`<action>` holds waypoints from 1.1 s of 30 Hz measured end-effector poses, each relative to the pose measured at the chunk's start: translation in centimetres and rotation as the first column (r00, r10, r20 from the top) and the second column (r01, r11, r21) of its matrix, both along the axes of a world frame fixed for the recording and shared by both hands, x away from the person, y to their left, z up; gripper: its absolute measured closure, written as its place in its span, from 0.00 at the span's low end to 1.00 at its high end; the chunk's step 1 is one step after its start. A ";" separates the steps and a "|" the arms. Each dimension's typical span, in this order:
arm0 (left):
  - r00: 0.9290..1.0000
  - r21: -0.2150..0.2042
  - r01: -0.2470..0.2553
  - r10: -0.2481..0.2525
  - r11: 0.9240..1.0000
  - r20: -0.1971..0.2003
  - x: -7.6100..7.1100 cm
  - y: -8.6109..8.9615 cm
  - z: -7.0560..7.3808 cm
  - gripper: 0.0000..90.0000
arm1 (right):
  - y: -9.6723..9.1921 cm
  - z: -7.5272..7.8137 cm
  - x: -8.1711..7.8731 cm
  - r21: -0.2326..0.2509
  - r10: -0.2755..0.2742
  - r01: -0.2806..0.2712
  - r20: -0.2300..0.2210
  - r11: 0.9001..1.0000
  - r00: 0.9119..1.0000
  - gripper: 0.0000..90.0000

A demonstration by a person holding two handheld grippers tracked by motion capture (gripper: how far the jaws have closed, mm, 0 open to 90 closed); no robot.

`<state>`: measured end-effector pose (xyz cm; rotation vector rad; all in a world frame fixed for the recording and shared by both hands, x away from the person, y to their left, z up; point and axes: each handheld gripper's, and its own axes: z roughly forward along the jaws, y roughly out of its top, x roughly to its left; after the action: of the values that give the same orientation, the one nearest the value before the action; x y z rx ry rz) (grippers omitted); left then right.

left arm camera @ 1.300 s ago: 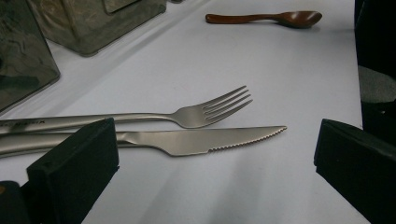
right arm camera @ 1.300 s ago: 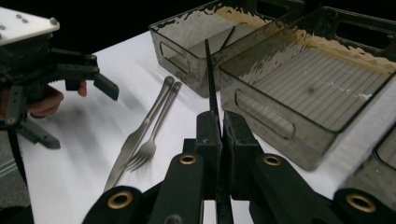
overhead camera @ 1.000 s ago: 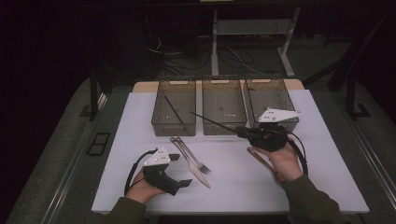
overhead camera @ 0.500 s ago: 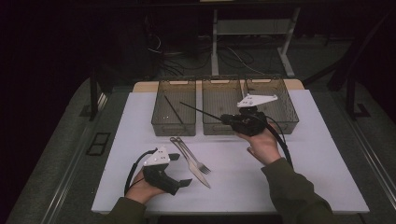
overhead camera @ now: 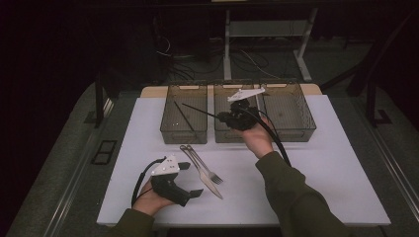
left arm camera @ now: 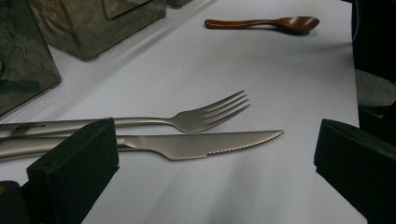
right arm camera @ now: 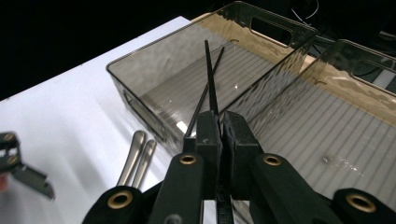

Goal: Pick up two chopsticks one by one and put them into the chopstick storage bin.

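My right gripper (overhead camera: 225,117) hangs over the middle bin (overhead camera: 232,137), shut on a thin black chopstick (overhead camera: 200,111) whose tip reaches out over the left bin (overhead camera: 170,134). In the right gripper view the pads (right arm camera: 208,130) pinch the chopstick (right arm camera: 210,79) and it points into the left bin (right arm camera: 140,56), where a second chopstick (right arm camera: 201,100) lies on the floor. My left gripper (overhead camera: 191,178) rests on the white table near the front, open, beside a steel fork (left arm camera: 210,112) and knife (left arm camera: 210,144).
Three smoky clear bins stand in a row at the far side; the right bin (overhead camera: 291,132) looks bare. A wooden spoon (left arm camera: 266,23) lies farther out on the white table top (overhead camera: 321,187). The fork (overhead camera: 197,163) and knife (overhead camera: 210,182) lie between the hands.
The right hand has carried the chopstick away and to the left, from in front of the right bin to over the middle bin. The left hand has stayed put.
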<state>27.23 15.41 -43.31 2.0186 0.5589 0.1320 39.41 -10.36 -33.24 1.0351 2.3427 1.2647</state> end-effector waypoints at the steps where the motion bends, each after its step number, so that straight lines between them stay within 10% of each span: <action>1: 1.000 0.000 0.000 0.000 1.000 0.001 0.0 0.0 0.0 0.00 | 0.3 0.0 0.3 -0.004 -0.003 0.003 -0.001 1.000 1.000 0.95; 33: 1.000 -0.002 0.021 -0.021 1.000 0.009 0.0 0.1 0.1 0.00 | 8.7 -4.0 7.4 -0.127 -0.074 0.061 -0.099 0.990 0.992 0.95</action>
<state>27.28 15.48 -43.23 2.0203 0.5314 0.1274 46.80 -1.66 -37.27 1.1540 2.4053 1.0500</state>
